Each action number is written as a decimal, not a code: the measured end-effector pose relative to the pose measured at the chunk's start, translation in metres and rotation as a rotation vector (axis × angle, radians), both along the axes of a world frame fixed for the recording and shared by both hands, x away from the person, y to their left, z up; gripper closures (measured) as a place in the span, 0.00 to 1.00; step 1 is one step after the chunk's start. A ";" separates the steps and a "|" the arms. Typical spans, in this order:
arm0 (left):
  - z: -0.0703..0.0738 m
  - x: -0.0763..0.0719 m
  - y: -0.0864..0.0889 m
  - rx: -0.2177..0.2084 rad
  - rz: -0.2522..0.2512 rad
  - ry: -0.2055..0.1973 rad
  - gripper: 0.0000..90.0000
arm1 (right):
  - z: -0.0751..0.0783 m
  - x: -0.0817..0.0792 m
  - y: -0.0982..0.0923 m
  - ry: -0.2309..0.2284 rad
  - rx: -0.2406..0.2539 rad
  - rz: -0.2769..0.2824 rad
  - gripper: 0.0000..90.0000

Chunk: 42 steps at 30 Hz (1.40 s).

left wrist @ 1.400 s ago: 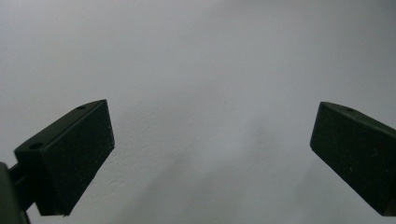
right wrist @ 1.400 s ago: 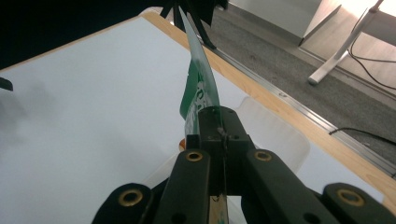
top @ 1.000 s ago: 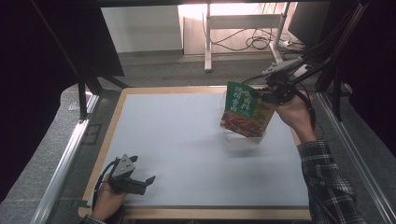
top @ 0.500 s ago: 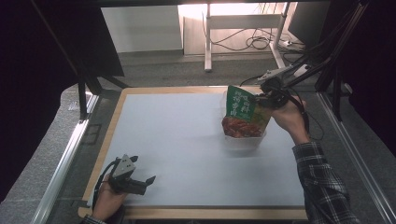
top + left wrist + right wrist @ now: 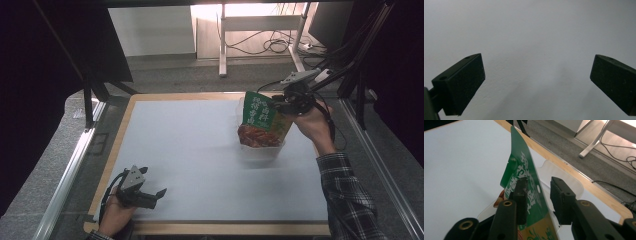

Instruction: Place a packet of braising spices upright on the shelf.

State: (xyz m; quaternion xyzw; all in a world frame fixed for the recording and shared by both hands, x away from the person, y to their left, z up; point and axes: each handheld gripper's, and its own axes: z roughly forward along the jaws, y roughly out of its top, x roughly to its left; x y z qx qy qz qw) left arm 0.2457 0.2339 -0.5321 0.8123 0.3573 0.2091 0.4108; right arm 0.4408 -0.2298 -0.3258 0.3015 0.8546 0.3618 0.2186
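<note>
— Why is the green and orange printed snack pouch [image 5: 261, 121] kept upright?

— It is stood in the clear plastic tray [image 5: 260, 150] on the table [image 5: 190, 150], far right side; the right hand-held gripper [image 5: 537, 195] looks slightly parted around its top. The left hand-held gripper [image 5: 150, 196] rests spread wide, empty.

L hand-held gripper [image 5: 161, 192] low, jaws wide apart; R hand-held gripper [image 5: 274, 106] raised, jaws nearly closed.
</note>
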 end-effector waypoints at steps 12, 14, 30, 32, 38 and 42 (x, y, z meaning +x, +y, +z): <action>0.000 0.000 0.000 0.001 -0.001 0.001 0.00 | 0.015 -0.008 -0.014 -0.040 0.070 -0.024 0.61; 0.000 0.000 0.000 -0.001 0.000 0.004 0.00 | 0.016 -0.009 -0.017 -0.044 0.080 -0.034 0.60; 0.005 0.000 0.003 -0.069 0.002 0.026 0.01 | 0.021 -0.023 -0.030 -0.056 0.146 -0.060 0.41; 0.006 -0.001 0.004 -0.094 -0.008 0.019 0.01 | 0.022 -0.025 -0.031 -0.056 0.153 -0.061 0.40; 0.010 -0.003 0.007 -0.168 -0.035 0.010 0.01 | 0.020 -0.034 -0.035 -0.061 0.159 -0.069 0.32; 0.010 -0.003 0.007 -0.176 -0.038 -0.002 0.01 | 0.017 -0.040 -0.038 -0.069 0.157 -0.064 0.27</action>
